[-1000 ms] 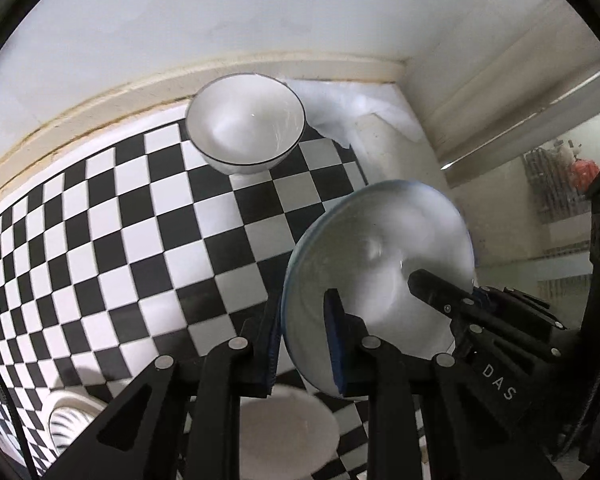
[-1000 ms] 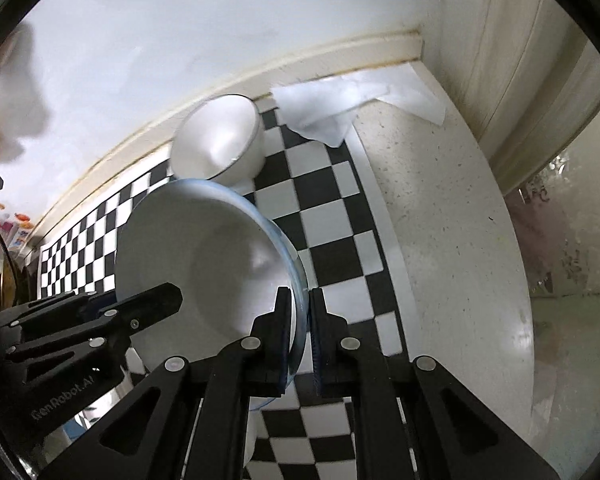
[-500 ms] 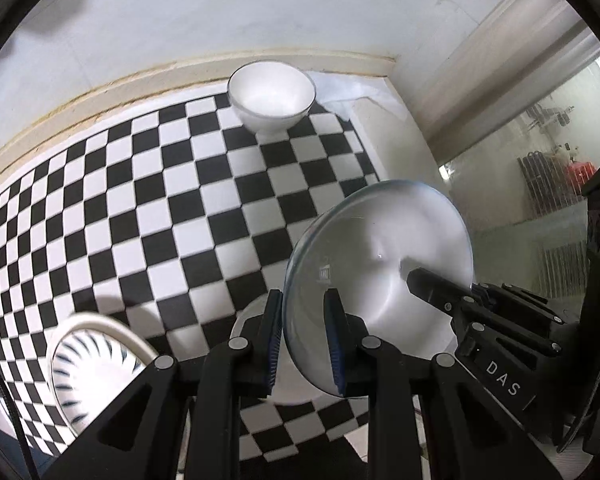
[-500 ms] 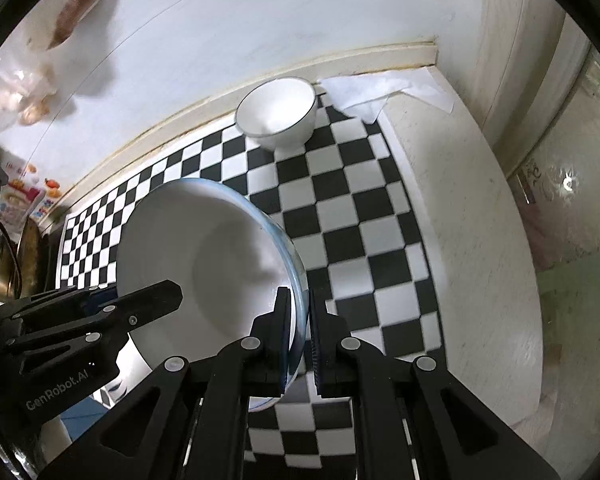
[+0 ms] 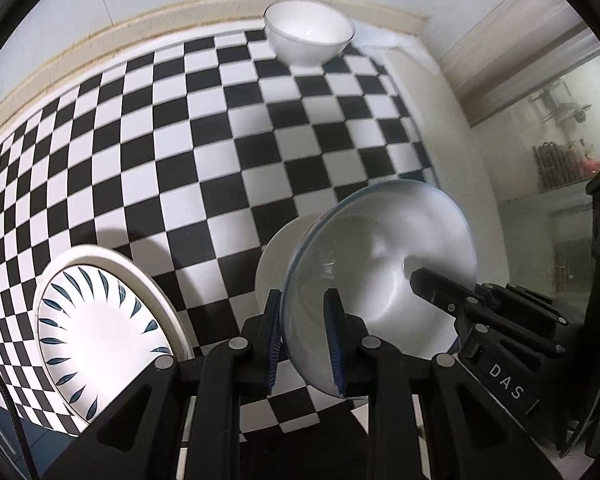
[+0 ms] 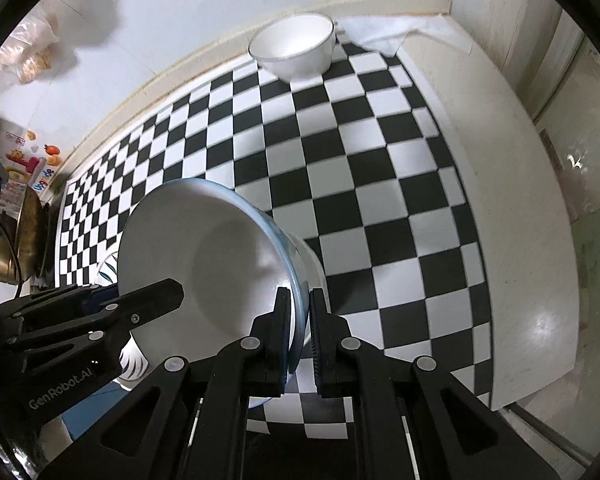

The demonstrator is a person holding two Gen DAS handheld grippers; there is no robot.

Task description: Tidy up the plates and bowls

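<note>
Now both grippers, left (image 5: 302,334) and right (image 6: 299,334), clamp one plate's (image 5: 380,276) rim, carried back from the bowl (image 5: 309,38) at twelve o'clock toward a patterned plate (image 5: 100,332) at eight, likely for stacking.

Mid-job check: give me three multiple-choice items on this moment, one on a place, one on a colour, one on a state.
1. Where is the small white bowl?
A. far end of the checkered cloth, by the wall
B. on the patterned plate
C. in a gripper

2. The leaf marks on the patterned plate are:
A. red
B. dark blue
C. yellow

3. The blue-rimmed plate is:
A. flat on the cloth
B. clamped at its rim by the left gripper and right gripper
C. stacked in the bowl

Answers: A, it stands beside the wall trim; B, blue strokes ring the plate; B, both pads pinch its edge.
</note>
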